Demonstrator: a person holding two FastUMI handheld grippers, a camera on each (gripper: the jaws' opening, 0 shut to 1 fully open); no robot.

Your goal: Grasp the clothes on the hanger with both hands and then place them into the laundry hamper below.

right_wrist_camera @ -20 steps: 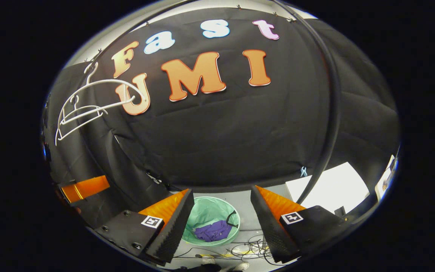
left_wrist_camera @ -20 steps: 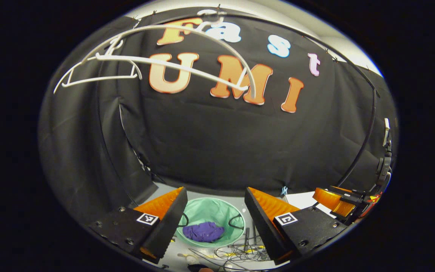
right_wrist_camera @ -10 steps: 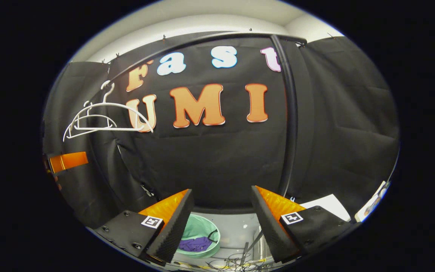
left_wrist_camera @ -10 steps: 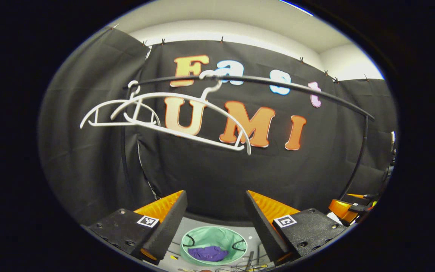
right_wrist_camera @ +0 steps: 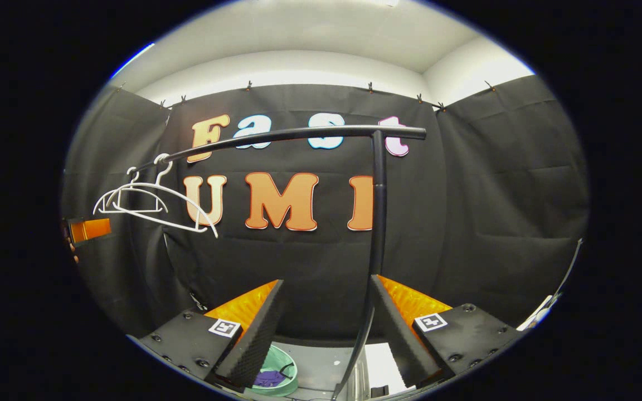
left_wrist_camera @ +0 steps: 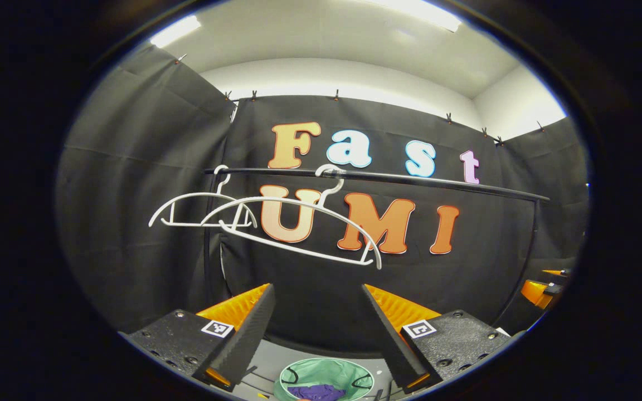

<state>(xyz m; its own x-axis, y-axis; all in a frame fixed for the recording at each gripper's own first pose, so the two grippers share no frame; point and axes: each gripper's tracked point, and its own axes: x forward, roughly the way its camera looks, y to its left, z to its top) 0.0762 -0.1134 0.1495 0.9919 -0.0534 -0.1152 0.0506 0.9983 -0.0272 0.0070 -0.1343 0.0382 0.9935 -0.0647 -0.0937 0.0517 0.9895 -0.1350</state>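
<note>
Left gripper view: purple clothes (left_wrist_camera: 316, 392) lie in hamper (left_wrist_camera: 326, 379) below open hand-held gripper (left_wrist_camera: 316, 328).

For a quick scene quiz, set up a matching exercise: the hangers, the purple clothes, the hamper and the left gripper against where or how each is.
Things:
1. white hangers
2. purple clothes
3. green hamper
4. left gripper

States:
a. lying inside the hamper
b. open, holding nothing
c. bare, hooked on the black rail
d. standing on the floor below the rail

Pairs: 1-c, 2-a, 3-d, 4-b
</note>
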